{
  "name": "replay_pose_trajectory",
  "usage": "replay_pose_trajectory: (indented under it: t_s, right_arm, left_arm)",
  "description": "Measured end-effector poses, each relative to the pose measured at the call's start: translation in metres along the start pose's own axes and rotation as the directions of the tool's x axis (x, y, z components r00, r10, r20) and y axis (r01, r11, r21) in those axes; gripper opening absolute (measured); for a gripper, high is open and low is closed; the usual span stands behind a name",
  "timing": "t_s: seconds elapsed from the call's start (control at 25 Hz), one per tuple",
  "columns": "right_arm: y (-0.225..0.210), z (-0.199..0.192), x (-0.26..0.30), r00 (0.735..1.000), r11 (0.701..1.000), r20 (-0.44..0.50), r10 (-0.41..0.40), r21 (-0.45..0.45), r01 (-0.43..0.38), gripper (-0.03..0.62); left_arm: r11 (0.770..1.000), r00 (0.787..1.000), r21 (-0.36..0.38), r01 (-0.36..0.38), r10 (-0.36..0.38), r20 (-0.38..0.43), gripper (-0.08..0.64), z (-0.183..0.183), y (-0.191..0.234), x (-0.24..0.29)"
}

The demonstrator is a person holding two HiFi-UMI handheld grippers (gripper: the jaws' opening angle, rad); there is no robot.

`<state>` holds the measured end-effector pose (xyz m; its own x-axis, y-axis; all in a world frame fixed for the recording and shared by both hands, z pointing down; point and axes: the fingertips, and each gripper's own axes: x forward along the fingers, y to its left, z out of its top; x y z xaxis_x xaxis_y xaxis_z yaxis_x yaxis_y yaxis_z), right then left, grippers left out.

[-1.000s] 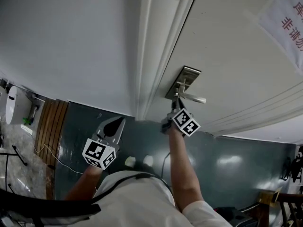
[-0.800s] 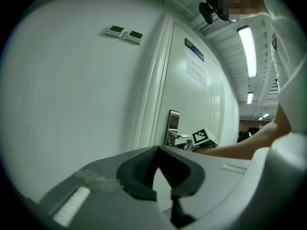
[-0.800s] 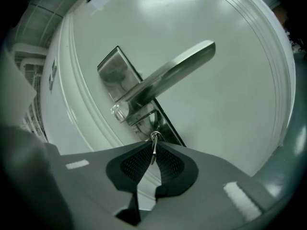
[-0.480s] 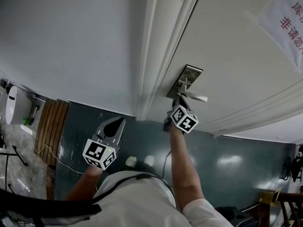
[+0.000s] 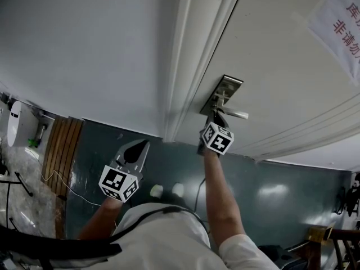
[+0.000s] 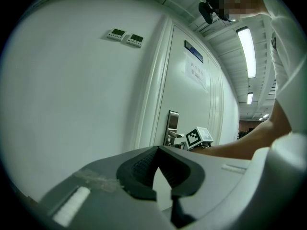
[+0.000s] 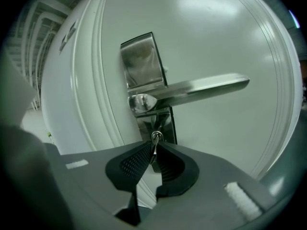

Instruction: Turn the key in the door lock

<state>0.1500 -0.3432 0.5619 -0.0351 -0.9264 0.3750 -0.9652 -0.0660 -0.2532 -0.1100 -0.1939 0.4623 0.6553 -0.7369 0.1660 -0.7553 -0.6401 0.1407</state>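
The white door (image 5: 270,55) carries a steel lock plate (image 5: 225,88) (image 7: 142,71) with a lever handle (image 5: 234,115) (image 7: 201,86). A small key (image 7: 154,140) sticks in the keyhole under the lever. My right gripper (image 5: 214,118) (image 7: 154,150) holds the key's head between its fingertips; its jaws are opening slightly while the key stays between them. The left gripper (image 5: 137,147) (image 6: 158,150) hangs lower left, away from the door, shut with nothing in it. From the left gripper view I see the plate (image 6: 172,124) and the right gripper's marker cube (image 6: 199,137).
The white door frame (image 5: 183,66) runs beside the lock, with a bare wall (image 5: 84,44) left of it. A paper notice (image 5: 340,21) hangs on the door. Two wall switches (image 6: 124,36) sit high on the wall. Wooden slats (image 5: 61,151) lie on the floor at left.
The right gripper has rolled on the key, its marker cube turning, without leaving the lock. The left gripper has stayed put.
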Motion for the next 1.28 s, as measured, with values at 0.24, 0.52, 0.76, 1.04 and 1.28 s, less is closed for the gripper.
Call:
replay_pose_trajectory:
  t_s: [0.24, 0.52, 0.76, 1.04, 1.28]
  right_arm:
    - [0.002, 0.000, 0.001, 0.999, 0.991, -0.021, -0.035, -0.132, 0.032, 0.049]
    - [0.006, 0.001, 0.000, 0.997, 0.960, -0.028, -0.077, -0.272, 0.067, 0.051]
    - [0.008, 0.001, 0.000, 0.993, 0.910, -0.032, -0.112, -0.404, 0.090, 0.057]
    - [0.011, -0.002, 0.003, 0.987, 0.765, -0.022, -0.160, -0.634, 0.110, 0.049]
    - [0.013, -0.005, 0.004, 0.984, 0.645, -0.024, -0.179, -0.758, 0.099, 0.052]
  left_arm:
    - [1.000, 1.000, -0.004, -0.001, 0.001, 0.002, 0.005, -0.002, 0.000, -0.004]
    - [1.000, 1.000, -0.003, -0.005, 0.005, 0.002, 0.005, -0.003, -0.001, -0.011]
    - [1.000, 1.000, -0.005, -0.011, 0.011, 0.001, 0.005, -0.006, 0.000, -0.017]
    - [1.000, 1.000, -0.010, -0.012, 0.012, 0.003, 0.005, -0.008, 0.000, -0.024]
    - [1.000, 1.000, -0.009, -0.014, 0.014, 0.002, 0.005, -0.009, 0.003, -0.030]
